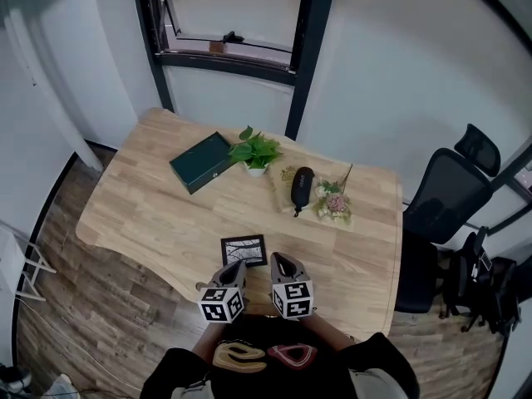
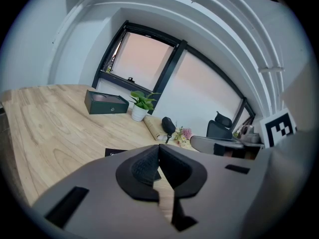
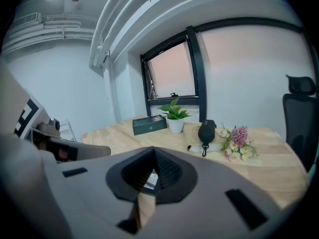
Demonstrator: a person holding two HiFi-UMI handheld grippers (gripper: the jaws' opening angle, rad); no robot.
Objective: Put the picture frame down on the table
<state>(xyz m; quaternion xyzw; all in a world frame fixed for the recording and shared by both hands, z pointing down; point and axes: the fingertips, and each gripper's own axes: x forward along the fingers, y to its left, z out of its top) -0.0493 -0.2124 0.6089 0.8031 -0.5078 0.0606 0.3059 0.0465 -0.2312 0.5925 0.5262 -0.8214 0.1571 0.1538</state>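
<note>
Head view: the picture frame (image 1: 243, 250) lies flat on the desk (image 1: 150, 214) near its front edge, just ahead of both grippers. Left gripper (image 1: 236, 268) and right gripper (image 1: 279, 262) hover side by side, jaws closed on nothing. Farther back sit a green box (image 1: 202, 162), potted plant (image 1: 256, 151), dark pouch (image 1: 302, 187) and flowers (image 1: 334, 202)

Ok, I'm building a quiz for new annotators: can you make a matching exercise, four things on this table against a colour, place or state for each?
1 picture frame
2 box
3 plant
4 flowers

A pink and white
B lying flat, apart from the rest
C dark green
D in a white pot

Pairs: 1-B, 2-C, 3-D, 4-A
</note>
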